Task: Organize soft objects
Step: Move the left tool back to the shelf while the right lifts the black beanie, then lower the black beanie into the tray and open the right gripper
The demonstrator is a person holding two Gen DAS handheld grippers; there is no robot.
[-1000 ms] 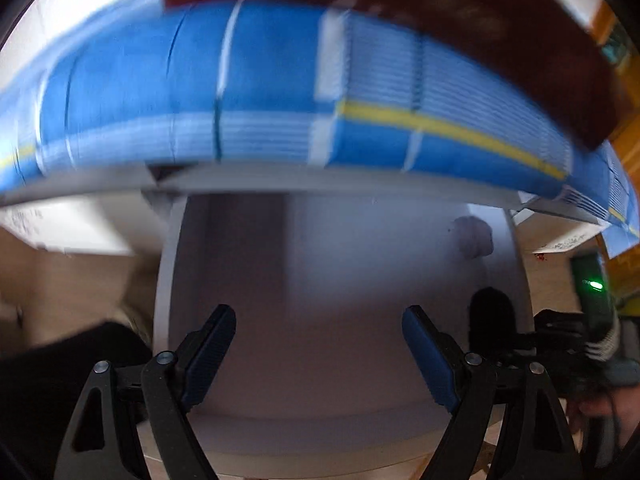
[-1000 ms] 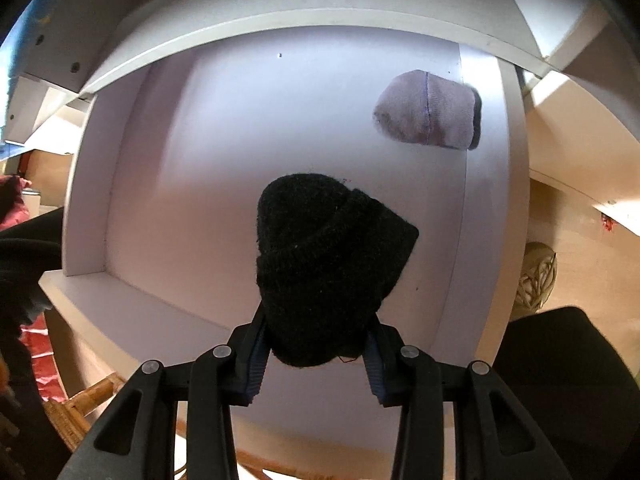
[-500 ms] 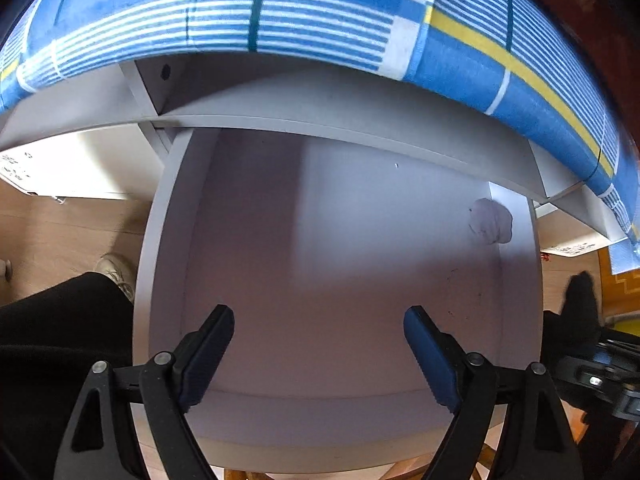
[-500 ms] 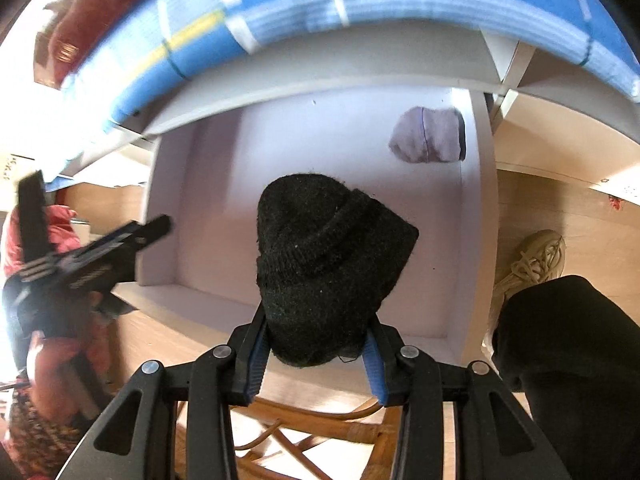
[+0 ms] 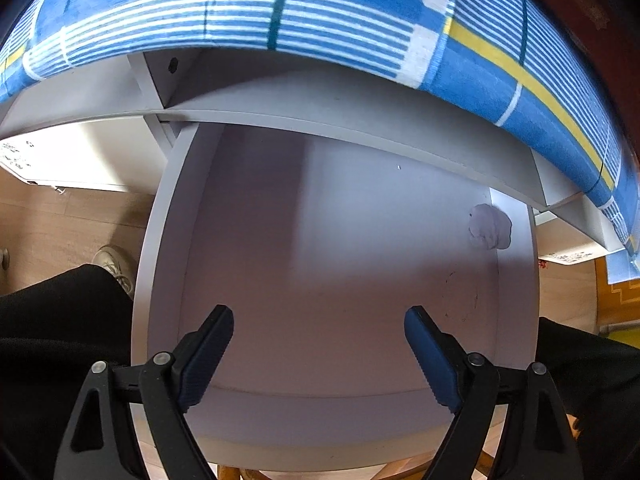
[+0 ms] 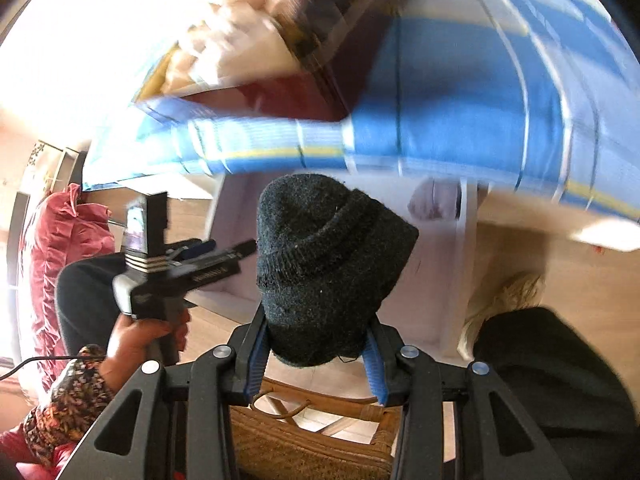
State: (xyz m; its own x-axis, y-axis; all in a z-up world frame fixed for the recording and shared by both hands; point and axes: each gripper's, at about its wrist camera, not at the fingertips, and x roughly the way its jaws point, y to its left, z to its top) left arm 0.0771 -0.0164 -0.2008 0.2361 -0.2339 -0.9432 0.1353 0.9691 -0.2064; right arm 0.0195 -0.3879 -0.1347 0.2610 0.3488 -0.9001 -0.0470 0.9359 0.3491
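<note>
Black knit hat [image 6: 324, 264] between right gripper [image 6: 316, 354] pads

I see a black beanie [image 6: 328, 264] of coarse, fuzzy knit in my right tool [image 6: 316, 364], whose pads are ribbed blue rubber on matt black plastic arms. The drawer [image 5: 168, 240] looks like smooth, matt white laminate. Above it lies striped blue woven cloth [image 5: 320, 12]. The floor [image 5: 68, 224] is pale wood; the basket [image 6: 304, 440] is rough wicker.
</note>
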